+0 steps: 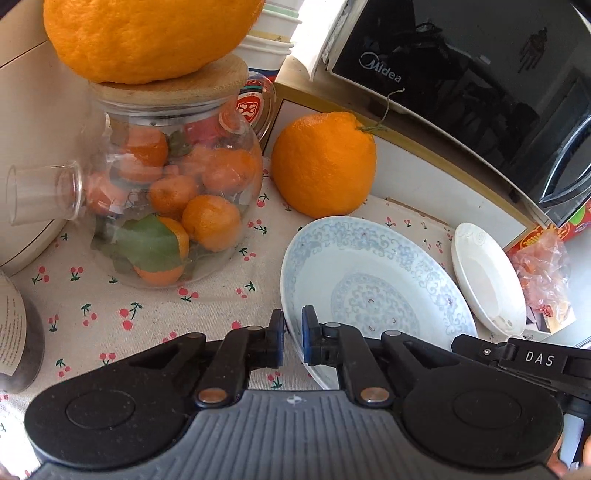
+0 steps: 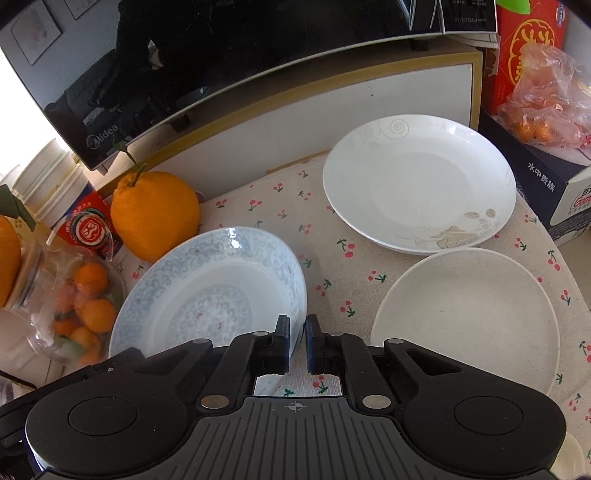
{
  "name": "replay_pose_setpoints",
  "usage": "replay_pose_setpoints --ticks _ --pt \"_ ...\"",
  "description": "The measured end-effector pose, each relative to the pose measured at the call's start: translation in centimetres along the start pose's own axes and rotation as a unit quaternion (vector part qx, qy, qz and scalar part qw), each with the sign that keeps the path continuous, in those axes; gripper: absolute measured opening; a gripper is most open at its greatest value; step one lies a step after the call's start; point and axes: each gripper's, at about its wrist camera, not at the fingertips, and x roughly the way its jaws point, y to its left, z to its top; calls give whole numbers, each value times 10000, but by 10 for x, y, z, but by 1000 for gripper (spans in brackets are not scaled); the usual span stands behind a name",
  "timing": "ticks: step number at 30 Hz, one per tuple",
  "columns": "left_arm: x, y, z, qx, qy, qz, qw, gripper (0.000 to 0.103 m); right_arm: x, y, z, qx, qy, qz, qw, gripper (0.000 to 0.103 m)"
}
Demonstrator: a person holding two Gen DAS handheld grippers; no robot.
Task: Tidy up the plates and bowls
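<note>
A pale blue patterned plate [image 1: 376,280] [image 2: 207,291] lies on the cherry-print cloth. My left gripper [image 1: 293,332] is shut on its left rim, one pad above and one below the edge. On the opposite rim my right gripper [image 2: 298,339] is shut as well. The right gripper's black body [image 1: 535,358] shows at the edge of the left wrist view. To the right sits a white plate with swirl and leaf decoration [image 2: 417,181] [image 1: 487,273], seemingly on top of another. A plain cream plate [image 2: 469,314] lies nearer, beside my right gripper.
A glass jar of tangerines [image 1: 173,206] with a big orange [image 1: 147,33] on its wooden lid stands left of the plate. Another large orange [image 1: 325,166] [image 2: 155,214] sits behind it. A black microwave [image 1: 461,74] rests on a white shelf; boxes and a bag of fruit [image 2: 546,99] stand right.
</note>
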Motion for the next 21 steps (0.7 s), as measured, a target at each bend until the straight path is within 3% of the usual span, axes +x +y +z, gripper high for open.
replay_pose_setpoints --ticks 21 --pt "-23 -6 -5 -83 -28 -18 10000 9 -30 3 -3 -191 -125 79 9997 10"
